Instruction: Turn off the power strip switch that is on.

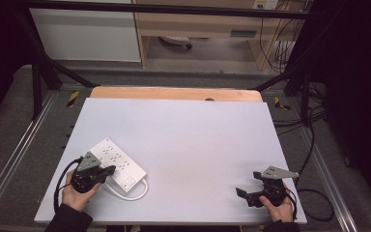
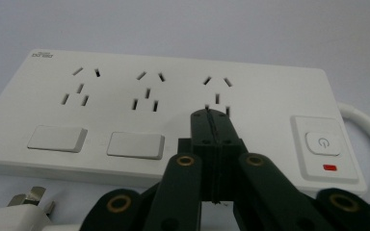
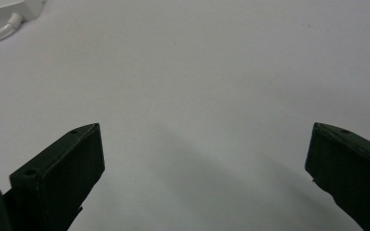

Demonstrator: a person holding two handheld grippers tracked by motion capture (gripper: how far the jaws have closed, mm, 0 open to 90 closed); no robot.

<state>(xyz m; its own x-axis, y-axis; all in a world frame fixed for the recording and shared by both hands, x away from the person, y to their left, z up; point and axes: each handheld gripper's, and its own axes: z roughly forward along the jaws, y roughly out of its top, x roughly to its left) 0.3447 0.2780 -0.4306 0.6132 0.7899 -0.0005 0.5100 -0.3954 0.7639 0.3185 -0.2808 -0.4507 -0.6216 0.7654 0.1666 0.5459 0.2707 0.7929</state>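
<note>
In the high view, a white power strip lies at an angle on the pale surface, toward its near left part, with its white cord looping out from the nearer end. The left gripper, held in the person's left hand, sits just at the strip's near edge, its jaws reaching over the strip. The right gripper is well apart from it, near the surface's near right corner, held in the right hand; its jaws point left and stand apart. Both carry a grey three-cornered plate on top.

In the left gripper view, the left gripper has its jaws pressed together with nothing between them, the tips over the strip's third socket group (whether they touch the plastic I cannot tell). The power strip shows three socket groups, two blank rectangular covers, and a power button with a small red mark below it at the right end. The cord curves off at the right, and a white plug with metal prongs lies at the lower left, just in front of the strip.

In the right gripper view, the right gripper has its jaws wide apart above bare surface. A corner of the power strip and its cord sit at the upper left, far off.
</note>
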